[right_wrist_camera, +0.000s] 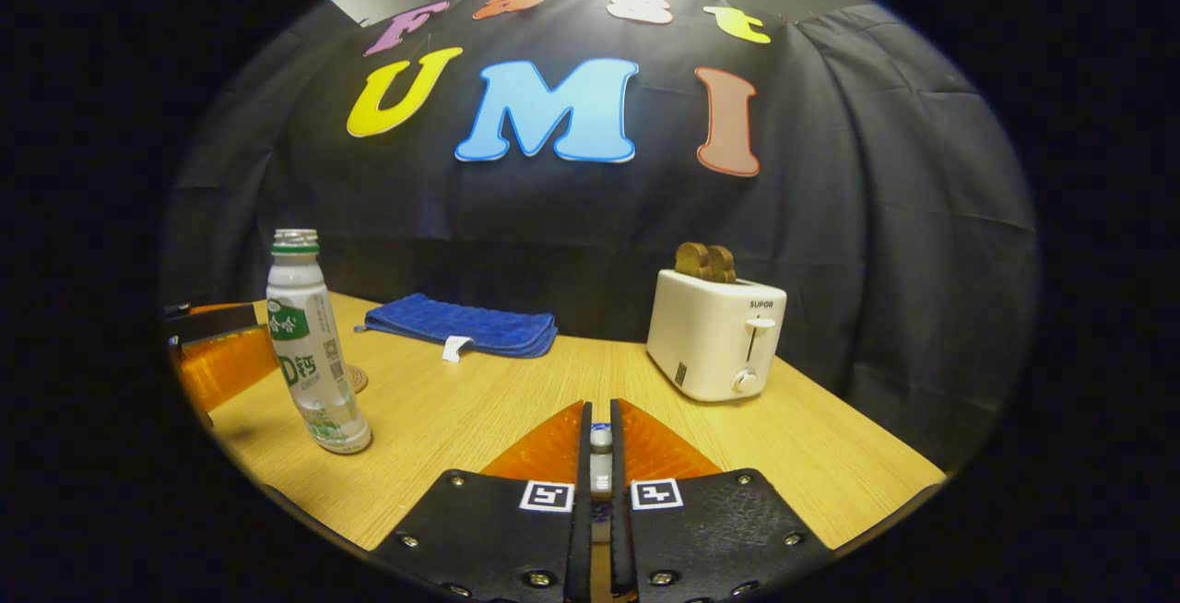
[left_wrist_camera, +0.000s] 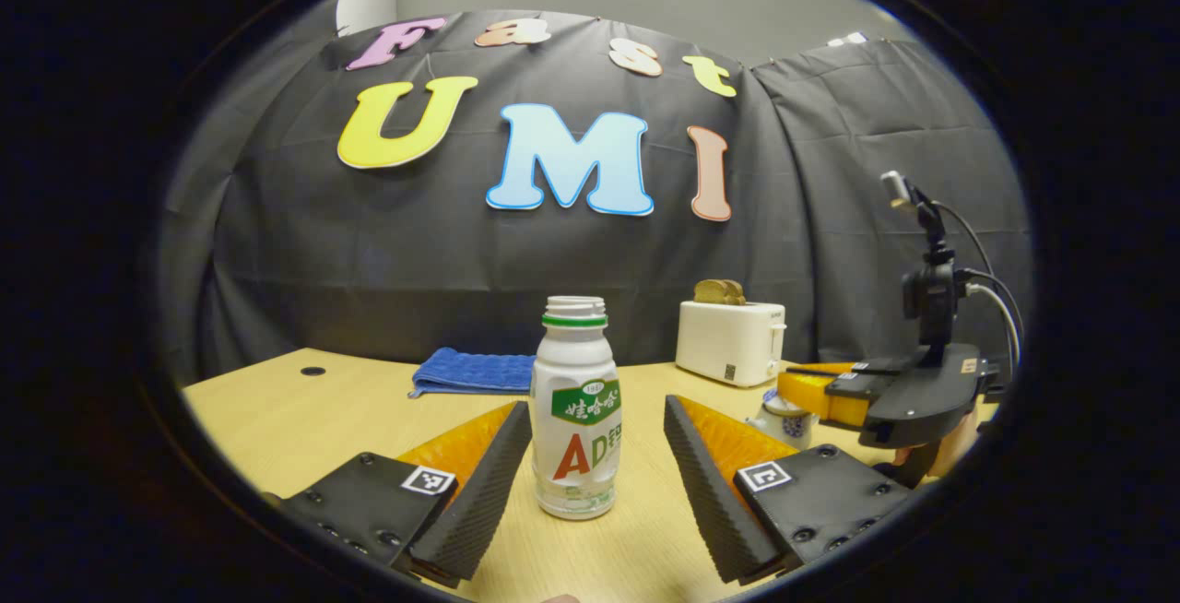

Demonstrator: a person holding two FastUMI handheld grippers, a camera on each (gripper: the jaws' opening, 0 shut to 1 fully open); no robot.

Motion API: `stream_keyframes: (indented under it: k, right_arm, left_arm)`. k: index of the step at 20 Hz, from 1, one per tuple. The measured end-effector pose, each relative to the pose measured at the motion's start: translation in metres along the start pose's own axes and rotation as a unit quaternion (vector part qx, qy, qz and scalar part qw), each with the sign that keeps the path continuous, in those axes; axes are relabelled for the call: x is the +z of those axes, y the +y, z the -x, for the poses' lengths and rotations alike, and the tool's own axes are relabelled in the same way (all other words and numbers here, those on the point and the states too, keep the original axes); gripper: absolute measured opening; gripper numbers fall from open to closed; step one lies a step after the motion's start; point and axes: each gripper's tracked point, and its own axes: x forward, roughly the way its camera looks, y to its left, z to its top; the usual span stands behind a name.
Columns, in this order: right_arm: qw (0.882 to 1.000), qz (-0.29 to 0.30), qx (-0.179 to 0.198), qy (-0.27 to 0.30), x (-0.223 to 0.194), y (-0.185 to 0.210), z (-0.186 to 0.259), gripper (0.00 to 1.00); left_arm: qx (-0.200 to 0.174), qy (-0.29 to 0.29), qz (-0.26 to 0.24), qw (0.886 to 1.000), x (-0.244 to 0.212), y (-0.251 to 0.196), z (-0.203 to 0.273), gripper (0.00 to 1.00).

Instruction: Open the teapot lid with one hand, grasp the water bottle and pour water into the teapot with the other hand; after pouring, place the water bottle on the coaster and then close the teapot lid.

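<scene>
An uncapped white water bottle (left_wrist_camera: 575,409) with a green label stands upright on the wooden table (left_wrist_camera: 304,419). My left gripper (left_wrist_camera: 597,414) is open, one finger on each side of the bottle with a gap to both. The small white and blue teapot (left_wrist_camera: 784,419) sits to the right, partly hidden behind my left gripper's finger. In the right gripper view my right gripper (right_wrist_camera: 600,414) is shut on the teapot lid's knob (right_wrist_camera: 600,442); whether the lid is lifted I cannot tell. The bottle (right_wrist_camera: 313,354) appears at far left there, with a round brown coaster (right_wrist_camera: 356,380) just behind it.
A white toaster (right_wrist_camera: 714,336) holding two slices of bread stands at the back right. A folded blue cloth (right_wrist_camera: 466,326) lies by the back wall. The table's right edge (right_wrist_camera: 885,455) runs close past the toaster. Bare wood lies between the bottle and the cloth.
</scene>
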Motion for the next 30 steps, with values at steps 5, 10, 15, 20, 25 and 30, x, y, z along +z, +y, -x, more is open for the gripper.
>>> stream_keyframes:
  k: [5,10,15,20,25,30]
  right_arm:
    - [0.998,0.024,0.034,-0.044,0.014,0.023,0.019,0.08]
    - [0.997,0.029,0.054,-0.057,0.017,0.033,0.025,0.08]
    - [0.995,0.024,0.070,-0.061,0.019,0.039,0.034,0.08]
    - [0.996,0.010,0.076,-0.055,0.013,0.039,0.079,0.08]
    - [0.996,0.024,0.055,-0.062,0.012,0.021,0.140,0.08]
    - [0.999,0.011,0.033,-0.041,-0.007,0.005,0.159,0.08]
  left_arm:
    - [0.015,0.015,0.000,1.000,-0.015,0.003,-0.013,1.00]
    - [0.046,0.040,-0.007,0.998,-0.029,0.007,-0.042,1.00]
    - [0.075,0.051,-0.031,0.995,-0.030,0.016,-0.043,0.80]
    - [0.068,0.053,-0.050,0.995,-0.031,0.014,-0.038,0.78]
    - [0.034,0.068,-0.132,0.988,-0.027,-0.010,-0.045,0.82]
    - [-0.004,0.087,-0.286,0.954,-0.034,-0.036,-0.056,0.82]
